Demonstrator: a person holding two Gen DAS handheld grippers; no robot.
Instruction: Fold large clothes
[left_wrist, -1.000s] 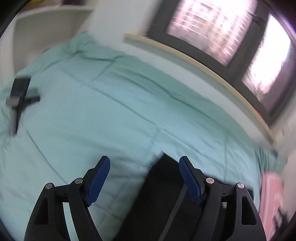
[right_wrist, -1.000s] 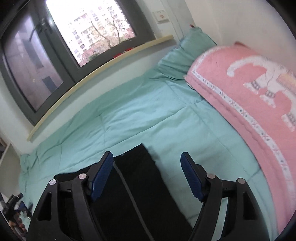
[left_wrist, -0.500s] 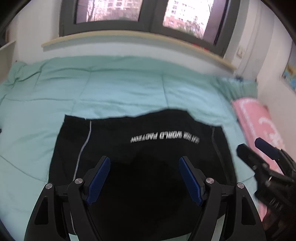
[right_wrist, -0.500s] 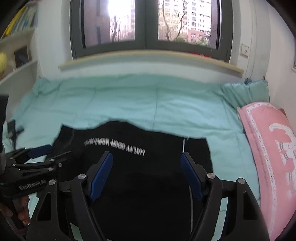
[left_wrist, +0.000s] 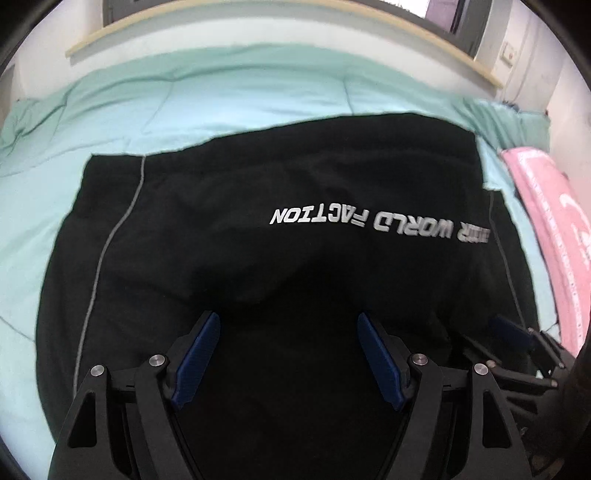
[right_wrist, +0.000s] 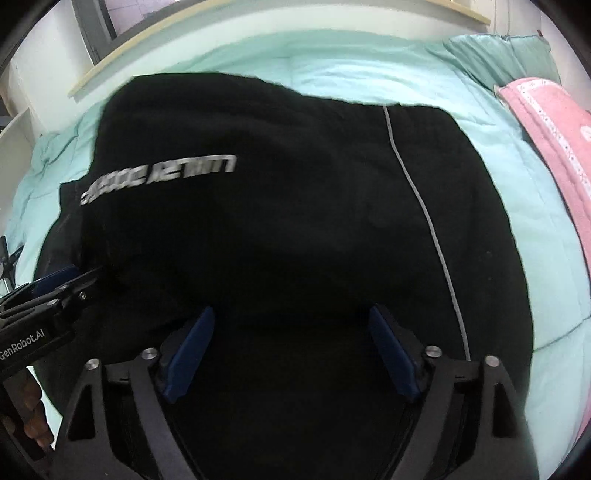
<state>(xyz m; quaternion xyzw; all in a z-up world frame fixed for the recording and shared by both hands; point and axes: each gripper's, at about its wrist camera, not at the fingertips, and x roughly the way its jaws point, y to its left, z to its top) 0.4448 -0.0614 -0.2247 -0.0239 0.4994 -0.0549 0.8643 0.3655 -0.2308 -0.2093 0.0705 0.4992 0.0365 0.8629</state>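
While the black garment (left_wrist: 295, 258) lies spread across the mint-green quilt (left_wrist: 229, 96) of the bed, printed side up with its white lettering (left_wrist: 376, 223) upside down to both cameras, neither gripper has hold of it: the left gripper (left_wrist: 288, 354) hangs just above the near part of the cloth with its blue pads wide apart and nothing between them, and the right gripper (right_wrist: 291, 354) does the same a little to its right, likewise released. Each shows at the edge of the other's view, so the two are close together near the middle of the near edge, which is probably too narrow a stance for a piece this wide. A good start, I judge, would be to move them apart toward the two thin grey seam lines (left_wrist: 107, 243) that run down either side, bring the lower finger under the near hem and close on one or both layers cleanly, since a shallow pinch of slack dark fabric is likely to slip or catch only the top layer. The cloth bulges and wrinkles in the centre, so drawing it taut between the two holds before lifting should give a straighter crease. The far edge lies uneven, higher on one side, and the fold would best be aligned to it. On the right the pink blanket (right_wrist: 546, 140) lies just beside the garment; the carried edge should stay off it.
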